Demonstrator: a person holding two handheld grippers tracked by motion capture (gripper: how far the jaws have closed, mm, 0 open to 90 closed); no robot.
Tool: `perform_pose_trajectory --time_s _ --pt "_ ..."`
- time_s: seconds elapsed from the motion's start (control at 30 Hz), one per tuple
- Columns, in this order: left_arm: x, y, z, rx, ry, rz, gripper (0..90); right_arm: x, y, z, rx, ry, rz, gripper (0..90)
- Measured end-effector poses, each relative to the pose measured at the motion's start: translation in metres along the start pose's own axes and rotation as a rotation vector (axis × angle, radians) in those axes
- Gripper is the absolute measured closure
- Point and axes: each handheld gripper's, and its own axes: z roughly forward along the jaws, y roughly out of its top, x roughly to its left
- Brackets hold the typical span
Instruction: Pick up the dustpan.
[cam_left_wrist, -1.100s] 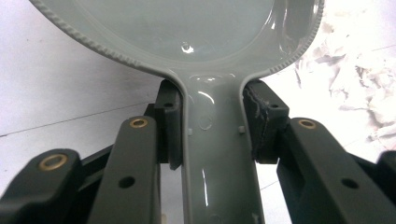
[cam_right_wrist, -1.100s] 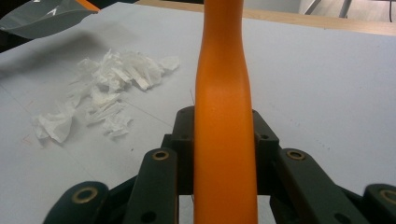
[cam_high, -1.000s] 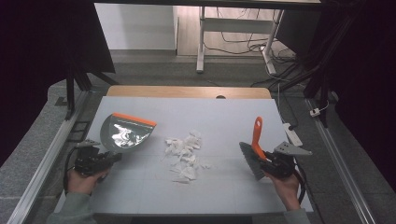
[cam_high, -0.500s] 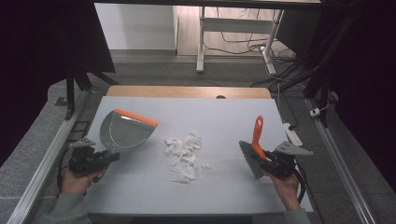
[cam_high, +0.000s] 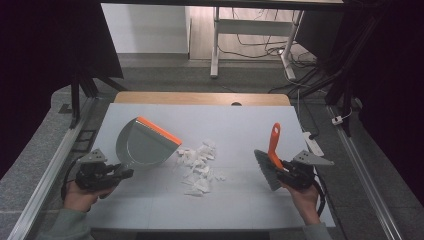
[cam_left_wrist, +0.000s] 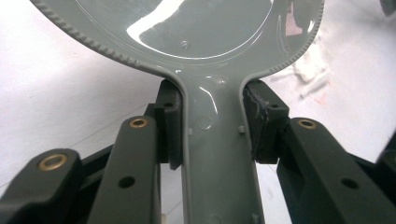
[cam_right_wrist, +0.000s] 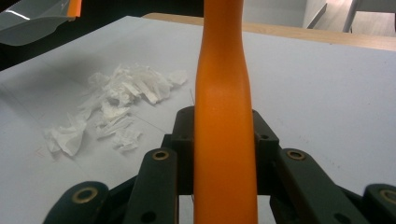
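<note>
My left gripper (cam_high: 125, 173) is shut on the handle of a grey dustpan (cam_high: 142, 146) with an orange lip, held at the table's left with the lip facing a pile of white paper scraps (cam_high: 199, 166). In the left gripper view the pads (cam_left_wrist: 169, 122) clamp the dustpan handle (cam_left_wrist: 217, 154) on both sides. My right gripper (cam_high: 286, 170) is shut on a brush (cam_high: 273, 144), its orange handle pointing up and away and its grey bristles toward the scraps. The right gripper view shows the orange handle (cam_right_wrist: 224, 93) between the jaws, with the scraps (cam_right_wrist: 116, 100) to the left.
A white mat (cam_high: 240, 125) covers the table, with a wooden strip (cam_high: 200, 97) along its far edge. A white power strip (cam_high: 314, 143) lies just off the right edge. Metal rails run along both sides. The dustpan's corner (cam_right_wrist: 32, 14) appears at the right gripper view's top left.
The dustpan has shifted a little to the right, toward the scraps, and its pan has tilted lower. The right gripper and the brush have kept still.
</note>
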Motion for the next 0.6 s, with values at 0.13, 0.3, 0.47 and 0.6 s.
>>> perform_pose_trajectory --time_s 0.13,0.3,0.47,0.6 --pt "-0.004 0.0 0.0 0.005 -0.002 0.046 61.3 0.001 0.0 0.001 0.004 0.004 -0.003 69.9" --pt "-0.007 -0.003 -0.001 0.023 -0.023 0.071 61.3 0.002 0.0 0.003 0.01 0.005 -0.007 69.9" --pt "-0.013 -0.004 -0.002 0.036 -0.067 0.106 61.3 0.002 0.0 0.006 0.012 0.015 -0.016 69.9" --pt "-0.014 -0.004 -0.004 0.038 -0.071 0.112 61.3 0.003 0.001 0.008 0.013 0.021 -0.022 69.9"
